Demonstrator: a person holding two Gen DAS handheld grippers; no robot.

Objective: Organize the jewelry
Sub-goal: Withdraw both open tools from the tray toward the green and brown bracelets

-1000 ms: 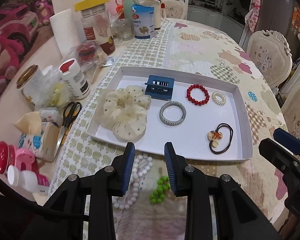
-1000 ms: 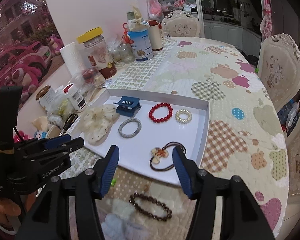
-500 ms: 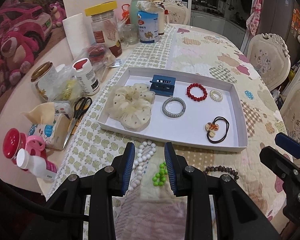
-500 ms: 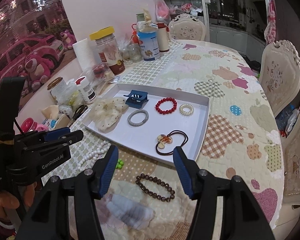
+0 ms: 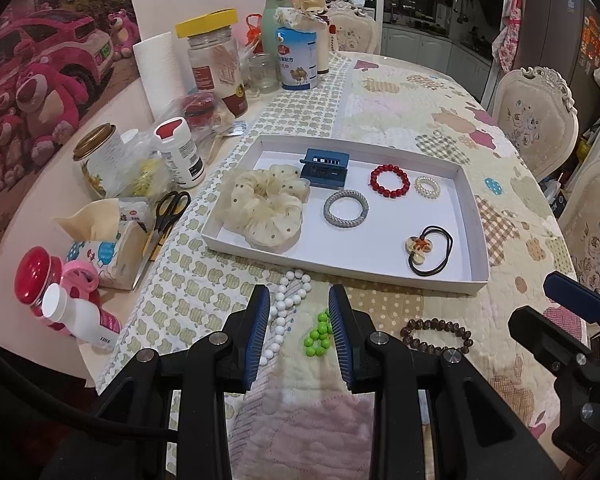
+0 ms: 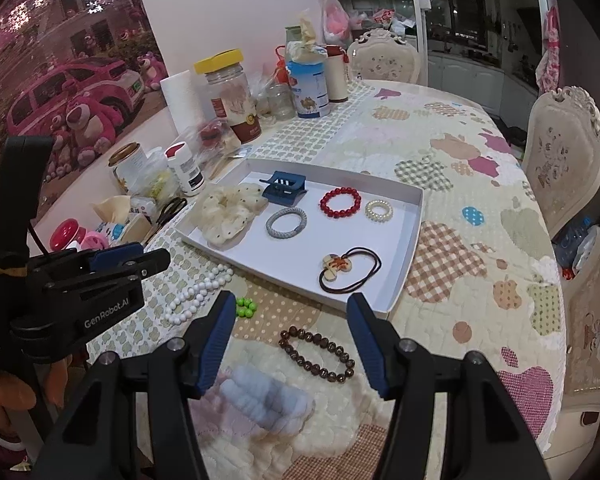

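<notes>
On the quilted patchwork desk (image 5: 400,92), both hand-held grippers, left (image 5: 298,332) and right (image 6: 292,336), hang part open and empty. The loose strand of white round beads (image 5: 286,312) may slip or snag when lifted toward the shallow white cardboard tray (image 5: 340,270).

Both grippers draw back from white tray (image 5: 474,216). Brown bead bracelet (image 6: 318,350) now shows between right gripper (image 6: 292,332) fingers; white bead strand (image 5: 286,312) lies fuller between left gripper (image 5: 298,332) fingers.
</notes>
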